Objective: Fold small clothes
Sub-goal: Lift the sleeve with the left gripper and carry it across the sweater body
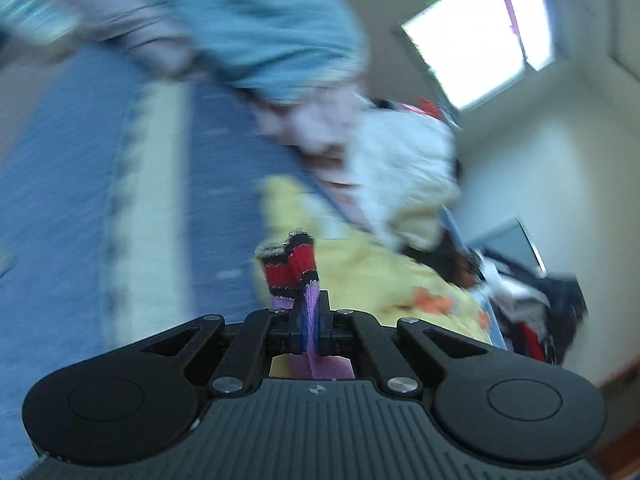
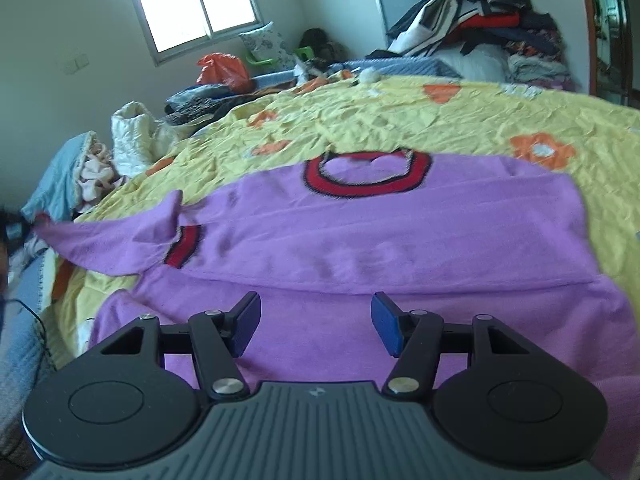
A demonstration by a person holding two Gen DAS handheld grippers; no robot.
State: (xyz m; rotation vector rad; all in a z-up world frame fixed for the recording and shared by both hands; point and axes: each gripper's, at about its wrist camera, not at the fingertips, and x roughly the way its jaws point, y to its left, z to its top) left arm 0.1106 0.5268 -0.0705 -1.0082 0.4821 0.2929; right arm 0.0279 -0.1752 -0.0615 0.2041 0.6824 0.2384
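Observation:
A purple sweater (image 2: pixel 380 232) with a red and black collar (image 2: pixel 368 178) lies flat on the yellow flowered bedspread (image 2: pixel 400 120). My right gripper (image 2: pixel 316 322) hovers open over the sweater's near hem, with nothing between its pads. One red-cuffed sleeve (image 2: pixel 184 246) lies folded onto the body. The other sleeve (image 2: pixel 80 240) is pulled out to the left, off the bed's edge. In the blurred left wrist view, my left gripper (image 1: pixel 310 312) is shut on that purple sleeve just behind its red and black cuff (image 1: pixel 290 268), which sticks out past the fingertips.
A tall pile of clothes (image 2: pixel 480 12) stands at the far right of the bed. An orange bag (image 2: pixel 222 68), a white padded garment (image 2: pixel 132 136) and a blue garment (image 2: pixel 56 176) lie along the left side. A blue blanket (image 1: pixel 60 200) lies beyond the bed's edge.

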